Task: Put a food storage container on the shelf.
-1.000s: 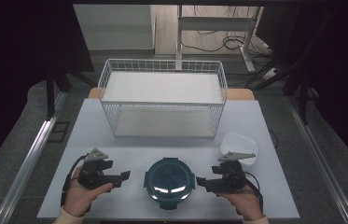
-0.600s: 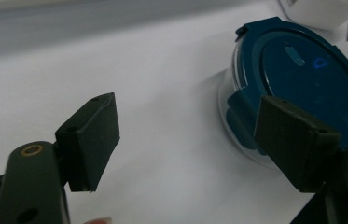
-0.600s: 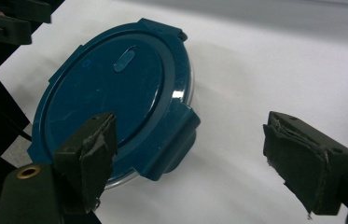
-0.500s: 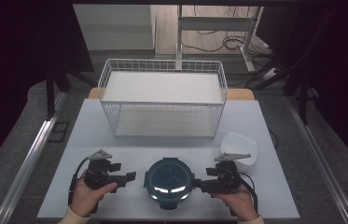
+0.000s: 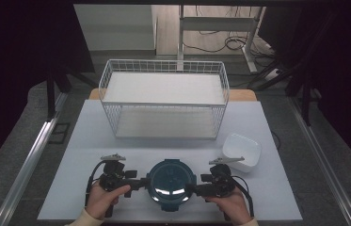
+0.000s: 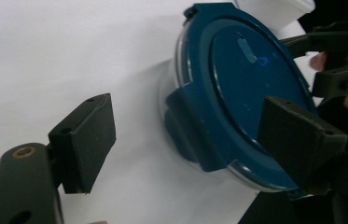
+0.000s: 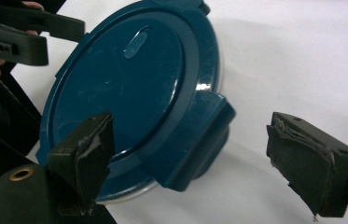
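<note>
High view: a dim room with a grey floor is surrounding a white rectangular table [image 5: 83, 136]. A white wire basket with a pale flat base [image 5: 163, 99] is standing toward the far edge, centred. A small white rounded-square plastic bowl [image 5: 242, 149] is sitting near the right edge, apart from the basket. A round clear container with a dark blue clip-on lid [image 5: 171, 178] is resting at the middle of the near edge. The left gripper [image 5: 141, 182], held in the person's left hand [image 5: 101, 200], is reaching the container's left side; the right gripper [image 5: 193, 189], held in the right hand [image 5: 232, 205], is reaching its right side. Both are lying low over the table.

Left gripper view: the two black jaws are standing wide apart, grasping nothing. One jaw is lying over bare white table, the other is overlapping the rim of the blue lid. A folded-down blue side clip [image 6: 185, 126] is facing the gap between the jaws. The right gripper's dark jaws are showing beyond the container, with fingertips [image 6: 318, 59] beside them.

Right gripper view: the jaws are likewise spread and released. One worn pad is overlapping the lid's edge; the other is sitting over white table. A second blue side clip [image 7: 204, 140] is lying between them. An oval raised tab [image 7: 136, 43] is marking the lid's top.
</note>
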A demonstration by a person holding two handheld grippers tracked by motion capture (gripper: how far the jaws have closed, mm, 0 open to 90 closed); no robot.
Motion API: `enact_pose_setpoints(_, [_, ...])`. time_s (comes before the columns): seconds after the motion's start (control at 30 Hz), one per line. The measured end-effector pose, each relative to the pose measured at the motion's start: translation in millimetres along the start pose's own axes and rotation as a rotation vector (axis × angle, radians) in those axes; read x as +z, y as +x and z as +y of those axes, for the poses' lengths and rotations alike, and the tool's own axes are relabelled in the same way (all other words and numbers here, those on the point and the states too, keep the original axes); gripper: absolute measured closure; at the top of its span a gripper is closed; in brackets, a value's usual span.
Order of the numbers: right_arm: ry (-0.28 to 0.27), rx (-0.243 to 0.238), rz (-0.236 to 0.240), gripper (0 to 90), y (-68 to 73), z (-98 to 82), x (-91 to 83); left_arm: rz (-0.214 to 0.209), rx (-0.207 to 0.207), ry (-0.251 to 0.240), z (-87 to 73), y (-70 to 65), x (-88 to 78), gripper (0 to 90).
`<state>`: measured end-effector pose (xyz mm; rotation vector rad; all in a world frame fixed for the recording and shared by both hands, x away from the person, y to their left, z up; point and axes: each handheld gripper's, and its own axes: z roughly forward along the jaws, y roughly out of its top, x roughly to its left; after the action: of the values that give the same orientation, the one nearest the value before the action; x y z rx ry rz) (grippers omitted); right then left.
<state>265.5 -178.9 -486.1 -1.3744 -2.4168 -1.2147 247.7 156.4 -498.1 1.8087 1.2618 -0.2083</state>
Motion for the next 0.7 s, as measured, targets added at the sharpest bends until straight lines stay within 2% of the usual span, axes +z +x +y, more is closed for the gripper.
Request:
enact_pose_setpoints(0.07, [0.001,0.029,0.017,15.0,0.2,-0.5,4.0,-0.025,-0.017,0.005,-0.1,0.1,3.3,18.2])
enact_pose_setpoints(0.2, [-0.002,0.059,0.028,14.7,0.3,-0.9,7.9,-0.029,-0.029,0.023,-0.1,-1.1,11.8,17.8])
enact_pose_setpoints(0.23, [0.0,0.069,0.034,14.6,0.5,-1.0,8.5,-0.042,-0.041,0.032,-0.4,-1.4,16.1,17.6])
enact_pose_setpoints(0.43, [0.011,0.1,0.064,14.6,-0.2,-2.4,13.2,-0.069,-0.068,0.051,-0.9,-1.6,23.8,17.2])
enact_pose_setpoints(0.5, [0.013,0.129,0.088,14.6,-1.1,-3.2,16.1,-0.068,-0.073,0.053,-0.8,-2.2,26.0,17.2])
enact_pose_setpoints(0.53, [0.014,0.137,0.095,14.6,-1.2,-3.4,17.0,-0.084,-0.079,0.055,-1.0,-2.9,28.0,17.2])
enact_pose_setpoints(0.7, [0.018,0.166,0.119,14.6,-2.4,-4.7,21.2,-0.104,-0.098,0.063,-1.6,-2.9,31.3,17.4])
